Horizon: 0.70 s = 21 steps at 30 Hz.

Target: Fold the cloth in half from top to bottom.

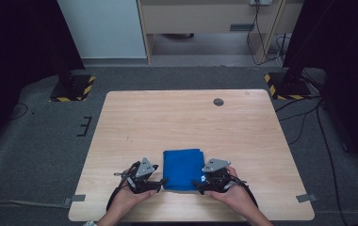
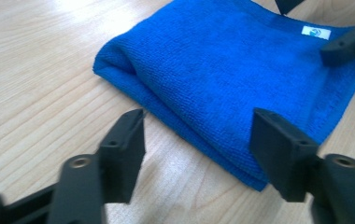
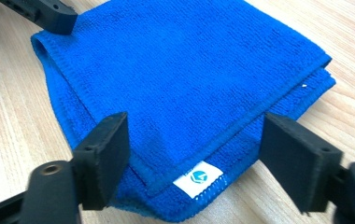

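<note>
a blue cloth (image 1: 183,168), folded into a thick square, lies flat on the wooden table (image 1: 182,117) near its front edge, between the two hands. the left gripper (image 1: 157,183) sits at the cloth's near left corner and the right gripper (image 1: 202,185) at its near right corner. in the left gripper view the jaws stand apart, with the folded corner of the cloth (image 2: 241,79) between them and neither pad pressing on it. in the right gripper view the jaws are spread wide too, either side of the corner that carries the small white label (image 3: 197,178) — nothing is held.

the step in hand looks like letting go of a finished fold, or setting up for the next one. to do it well, the jaws should clear the pile fully before either hand lifts, so no layer snags and drags the stack open. both hands are best drawn straight back and level — evenly, so the edges stay aligned. if another fold is meant, each pinch should take every layer at the corner, not the top one alone.
</note>
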### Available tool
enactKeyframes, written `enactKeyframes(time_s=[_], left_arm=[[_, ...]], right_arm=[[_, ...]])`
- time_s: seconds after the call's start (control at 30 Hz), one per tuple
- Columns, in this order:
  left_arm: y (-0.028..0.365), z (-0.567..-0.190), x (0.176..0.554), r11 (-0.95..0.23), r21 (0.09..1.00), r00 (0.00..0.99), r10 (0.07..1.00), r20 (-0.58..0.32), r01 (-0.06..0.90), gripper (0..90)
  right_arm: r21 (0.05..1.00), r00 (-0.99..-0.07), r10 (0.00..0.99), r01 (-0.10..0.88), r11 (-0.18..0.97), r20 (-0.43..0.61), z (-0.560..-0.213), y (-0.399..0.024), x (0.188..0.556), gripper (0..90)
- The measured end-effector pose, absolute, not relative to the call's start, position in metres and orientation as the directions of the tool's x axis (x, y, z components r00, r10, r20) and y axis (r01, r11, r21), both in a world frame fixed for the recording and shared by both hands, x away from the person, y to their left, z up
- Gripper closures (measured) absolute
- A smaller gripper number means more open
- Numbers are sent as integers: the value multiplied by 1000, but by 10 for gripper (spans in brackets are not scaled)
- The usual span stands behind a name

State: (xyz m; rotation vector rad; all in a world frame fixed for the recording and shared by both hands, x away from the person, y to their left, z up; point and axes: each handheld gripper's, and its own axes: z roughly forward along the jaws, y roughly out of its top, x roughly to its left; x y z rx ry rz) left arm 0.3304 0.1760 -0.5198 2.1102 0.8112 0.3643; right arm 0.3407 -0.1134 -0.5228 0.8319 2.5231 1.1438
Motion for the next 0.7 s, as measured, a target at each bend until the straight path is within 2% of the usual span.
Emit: enactKeyframes(time_s=[0.1, 0.17, 0.33, 0.5, 0.7], left_arm=[[178, -518, 333, -425, 793, 734, 678, -40, 436, 235], [179, -516, 334, -409, 797, 725, 687, -50, 444, 185], [183, -510, 338, -391, 805, 713, 699, -56, 446, 90], [184, -506, 341, -386, 804, 708, 703, -60, 452, 60], [184, -499, 346, -382, 807, 705, 707, -59, 451, 57]], right_arm=[[764, -805, 594, 391, 514, 13, -519, -114, 343, 195], [779, -795, 606, 394, 489, 22, -516, -113, 346, 133], [796, -775, 631, 400, 454, 30, -508, -112, 356, 79], [810, -765, 643, 401, 429, 38, -503, -114, 364, 76], [794, -758, 652, 406, 453, 16, -497, -111, 372, 76]])
